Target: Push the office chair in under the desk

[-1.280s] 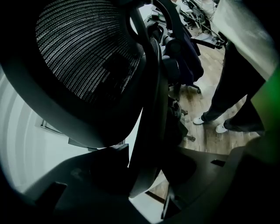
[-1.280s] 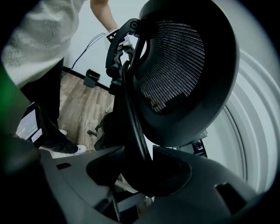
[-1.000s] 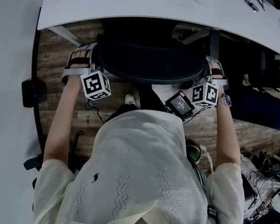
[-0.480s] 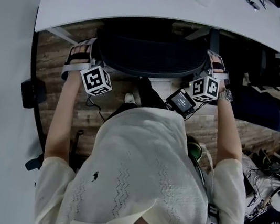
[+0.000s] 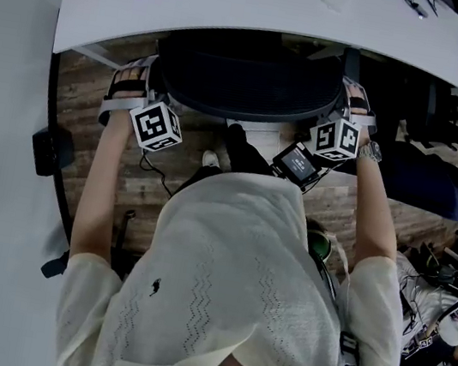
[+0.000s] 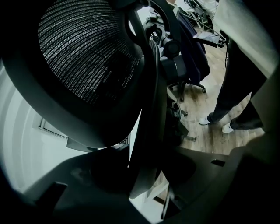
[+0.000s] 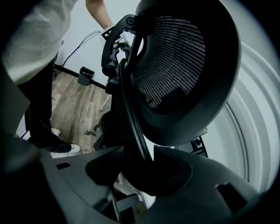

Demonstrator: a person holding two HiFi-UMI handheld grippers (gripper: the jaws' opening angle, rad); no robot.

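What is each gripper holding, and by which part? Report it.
Both hold the office chair by its backrest rim: left gripper on the left edge, right gripper on the right edge, jaws clamped.

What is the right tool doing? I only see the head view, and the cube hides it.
Observer: The right tool has the rim of the chair pinched between its jaws.
Operator: And the left tool?
Observer: The left tool has the rim on the chair's other side between its jaws too.
Operator: What is the chair's back made of?
Observer: Black woven mesh set in a solid frame.
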